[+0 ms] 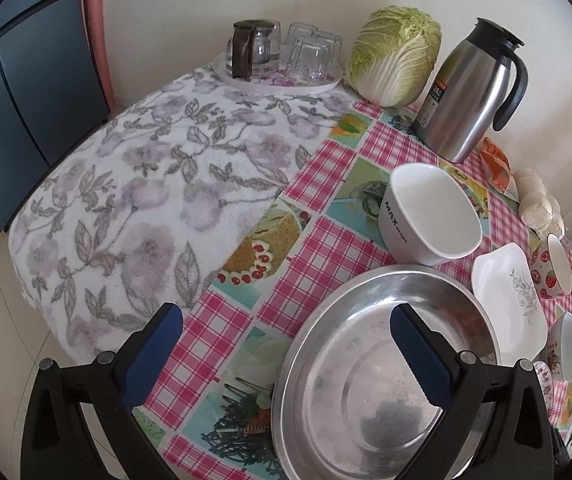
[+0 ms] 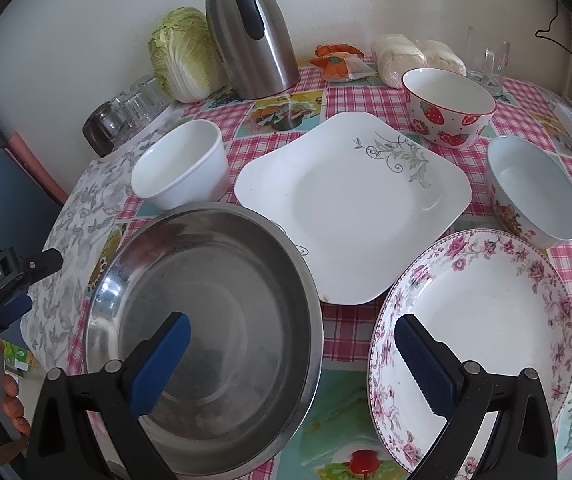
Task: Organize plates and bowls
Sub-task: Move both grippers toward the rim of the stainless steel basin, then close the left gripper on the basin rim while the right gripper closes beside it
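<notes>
Round table (image 2: 342, 328) under a pink checked picture cloth, items listed left to right in the right wrist view. Left gripper (image 2: 14, 280) at 9 o'clock of the frame, off the table edge, held by a hand (image 2: 6, 400); in its own view, left gripper (image 1: 286, 356) spread wide, nothing between the blue pads, one finger over the steel basin. Floral grey towel (image 2: 86, 208) draped over the table's left side. Steel basin (image 2: 206, 320), large, empty, at 7 o'clock of the table. White bowl (image 2: 182, 164), plain, just beyond the basin at 11 o'clock from it. Cabbage (image 2: 184, 52) and steel jug (image 2: 254, 28) at the far rim against the wall. Square white plate (image 2: 350, 204) with grey scrollwork, centre; the basin rim overlaps its near left corner. Right gripper (image 2: 292, 356) wide apart, holding nothing, above the basin and the floral plate. Strawberry bowl (image 2: 448, 108) at 1 o'clock. Floral plate (image 2: 474, 340), pink-rimmed, at 5 o'clock. Flowered bowl (image 2: 534, 196) at 3 o'clock, just beyond the floral plate.
</notes>
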### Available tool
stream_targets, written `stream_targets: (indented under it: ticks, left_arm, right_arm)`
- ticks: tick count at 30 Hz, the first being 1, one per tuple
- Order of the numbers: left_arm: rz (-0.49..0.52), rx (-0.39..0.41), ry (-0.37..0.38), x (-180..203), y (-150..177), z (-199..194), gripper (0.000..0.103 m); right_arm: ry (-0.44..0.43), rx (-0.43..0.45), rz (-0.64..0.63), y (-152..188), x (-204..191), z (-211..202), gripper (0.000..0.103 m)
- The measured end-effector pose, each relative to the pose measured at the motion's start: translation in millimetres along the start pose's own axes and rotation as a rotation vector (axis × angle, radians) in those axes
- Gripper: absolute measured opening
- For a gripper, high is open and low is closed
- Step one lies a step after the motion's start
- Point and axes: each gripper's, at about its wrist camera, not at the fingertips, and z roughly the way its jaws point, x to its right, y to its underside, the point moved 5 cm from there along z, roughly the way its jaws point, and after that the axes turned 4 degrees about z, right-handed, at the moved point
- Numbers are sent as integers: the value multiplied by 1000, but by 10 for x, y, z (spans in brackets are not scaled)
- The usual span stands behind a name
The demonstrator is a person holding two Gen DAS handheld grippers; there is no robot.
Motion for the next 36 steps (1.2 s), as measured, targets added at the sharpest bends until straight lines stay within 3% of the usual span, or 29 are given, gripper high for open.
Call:
stream_targets:
  ticks: [7,11,15,20,25,35,36]
  left_arm:
    - [-53,-71,59,-8,134,255,103]
    - [-75,-118,82,8,223,388,101]
    - [-73,-158,75,16,281,484,89]
    - [-82,-199,76,17,329,603,84]
    - [-86,-214,82,27,354,654,68]
    - [-74,-219,73,47,364,674,67]
    - [-76,-216,80,49,363,670,62]
  right_arm:
    - [-63,-27,71,40,80,65,102]
    - [-76,-34,86,52,98,76,89]
    - [-60,-20,106,39,152,55,77]
    - [-78,1,119,5,179,-26,69]
    - [-99,-28,95,26,118,21,57]
    - [-151,-87,121,87,136,167,43]
    - [-157,-93,125,92,137,184,39]
